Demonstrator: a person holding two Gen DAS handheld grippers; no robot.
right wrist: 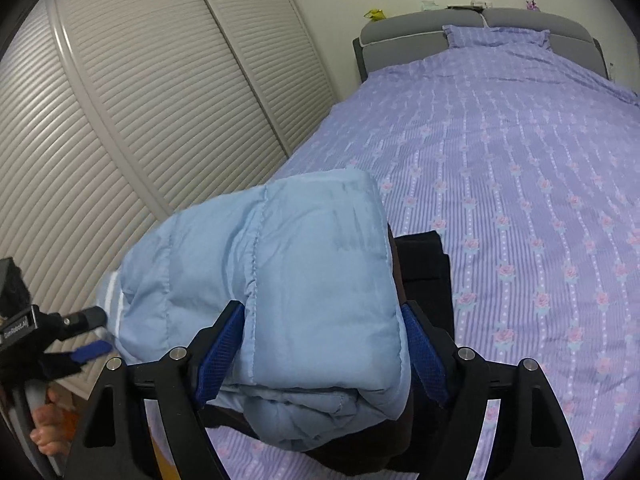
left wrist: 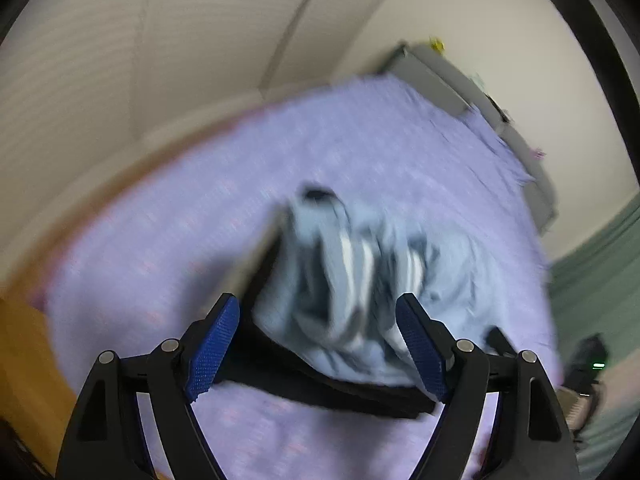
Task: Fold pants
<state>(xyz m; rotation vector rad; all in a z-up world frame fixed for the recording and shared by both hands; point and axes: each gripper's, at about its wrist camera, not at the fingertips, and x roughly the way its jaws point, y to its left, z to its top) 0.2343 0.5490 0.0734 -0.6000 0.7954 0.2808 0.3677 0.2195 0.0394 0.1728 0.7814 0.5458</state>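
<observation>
The pants are a padded light-blue bundle (right wrist: pixel 280 280), folded thick, resting on a folded black garment (right wrist: pixel 424 264) on the purple bed. My right gripper (right wrist: pixel 322 344) has its blue pads on either side of the bundle's near end, closed on it. In the blurred left wrist view the same blue bundle (left wrist: pixel 360 280) lies beyond my left gripper (left wrist: pixel 320 344), which is open and empty, fingers apart in front of the cloth. The left gripper also shows at the left edge of the right wrist view (right wrist: pixel 92 350), next to the bundle's striped end.
The bed (right wrist: pixel 520 160) has a purple floral cover, a pillow (right wrist: pixel 496 36) and a grey headboard (right wrist: pixel 400 32) at the far end. Slatted wardrobe doors (right wrist: pixel 140 100) run along the left. A dark device with a green light (left wrist: pixel 592 364) sits at the right by green floor.
</observation>
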